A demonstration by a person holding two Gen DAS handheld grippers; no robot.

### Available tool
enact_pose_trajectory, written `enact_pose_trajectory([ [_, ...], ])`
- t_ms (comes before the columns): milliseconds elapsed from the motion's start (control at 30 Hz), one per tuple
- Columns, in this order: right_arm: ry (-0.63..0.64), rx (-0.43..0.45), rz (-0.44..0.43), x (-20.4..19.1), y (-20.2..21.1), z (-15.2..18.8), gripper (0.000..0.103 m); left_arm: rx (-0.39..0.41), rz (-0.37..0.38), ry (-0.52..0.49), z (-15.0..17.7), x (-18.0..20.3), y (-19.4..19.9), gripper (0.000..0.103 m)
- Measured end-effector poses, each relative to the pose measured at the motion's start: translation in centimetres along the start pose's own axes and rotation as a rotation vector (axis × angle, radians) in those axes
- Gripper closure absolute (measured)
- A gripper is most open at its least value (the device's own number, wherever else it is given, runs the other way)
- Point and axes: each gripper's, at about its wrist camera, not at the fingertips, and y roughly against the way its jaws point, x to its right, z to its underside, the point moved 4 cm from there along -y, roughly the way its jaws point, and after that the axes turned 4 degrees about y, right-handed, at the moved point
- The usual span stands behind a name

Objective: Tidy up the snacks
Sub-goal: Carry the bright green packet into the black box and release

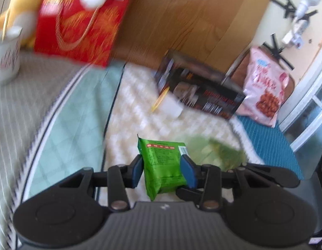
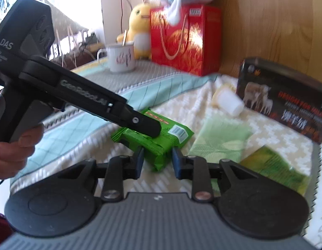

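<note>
Little of the sorting appears done: on the bed (image 2: 81, 125), the black box (image 2: 286, 98) stands at the wooden headboard with the pink snack bag (image 1: 265, 87) beside it, while a pale green packet (image 2: 221, 139), a yellow-green packet (image 2: 279, 166) and a small white cup (image 2: 229, 102) lie loose on the cream blanket. The green snack pack (image 2: 161, 139) is gripped from both ends, the left claw (image 1: 163, 170) partly closed with its blue pads pressed on the pack's sides, the right claw (image 2: 157, 160) likewise narrowed on the near end. A destination cannot be told, so placement of this pack and of the loose packets is judged to remain.
</note>
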Motion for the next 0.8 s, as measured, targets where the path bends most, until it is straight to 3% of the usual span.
enact_pose_trajectory([
  [200,-0.067,0.167,0.097,3.6,2.6,-3.3,0.072,0.106,0.084,-0.074,-6.1,4.4,0.2,0.065],
  [367,-0.094,0.235,0.224,8.3,3.5,-5.6,0.073,0.148,0.134,-0.143,-11.0,8.5,-3.3,0.063],
  [600,-0.125,0.205,0.352,15.8,0.6,-6.7,0.077,0.094,0.141,-0.165,-14.9,10.4,-11.7,0.062],
  [700,-0.171,0.147,0.414,18.6,-0.7,-6.6,0.076,0.055,0.090,-0.206,-14.8,10.8,-15.2,0.046],
  [800,-0.274,0.154,0.400,20.6,0.0,-5.7,0.075,0.062,0.068,-0.203,-14.7,10.2,-15.6,0.045],
])
